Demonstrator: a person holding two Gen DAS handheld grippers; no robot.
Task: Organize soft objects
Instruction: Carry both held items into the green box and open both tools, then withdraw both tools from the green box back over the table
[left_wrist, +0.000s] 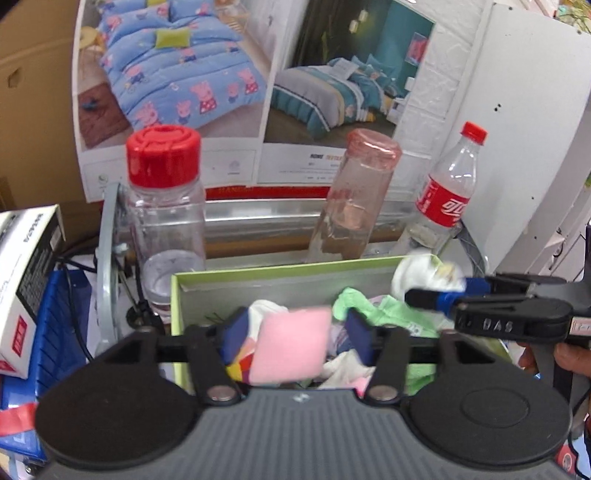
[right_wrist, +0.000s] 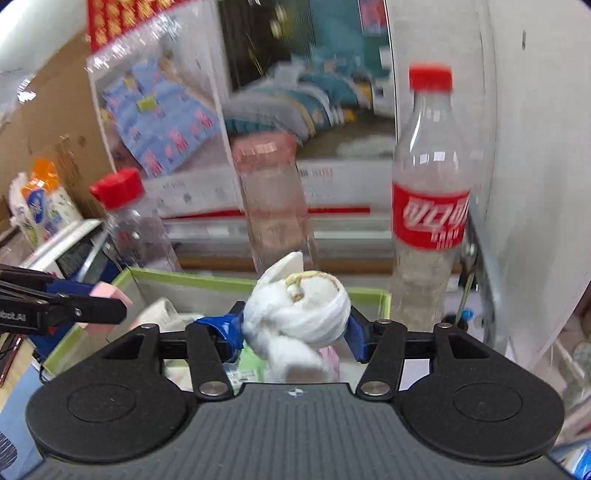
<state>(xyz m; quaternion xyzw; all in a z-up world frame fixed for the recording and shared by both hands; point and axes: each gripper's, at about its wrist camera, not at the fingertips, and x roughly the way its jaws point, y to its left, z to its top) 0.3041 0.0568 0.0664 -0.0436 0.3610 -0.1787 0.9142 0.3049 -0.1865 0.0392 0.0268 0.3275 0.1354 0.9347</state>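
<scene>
A green-rimmed box (left_wrist: 258, 275) holds several soft cloth items, among them a light green cloth (left_wrist: 384, 310). My left gripper (left_wrist: 295, 334) is shut on a pink soft pad (left_wrist: 291, 345) and holds it over the box. My right gripper (right_wrist: 295, 326) is shut on a white rolled sock ball (right_wrist: 299, 314) above the box's far right corner (right_wrist: 369, 295). The right gripper also shows in the left wrist view (left_wrist: 436, 291) with the sock ball (left_wrist: 424, 275). The left gripper shows at the left of the right wrist view (right_wrist: 107, 299).
Behind the box stand a clear jar with a red lid (left_wrist: 164, 206), a pink-capped bottle (left_wrist: 358, 195) and a cola bottle (left_wrist: 448, 192). A bedding poster (left_wrist: 221, 85) leans behind them. A white carton (left_wrist: 26, 280) and blue crate (left_wrist: 62, 332) sit at the left.
</scene>
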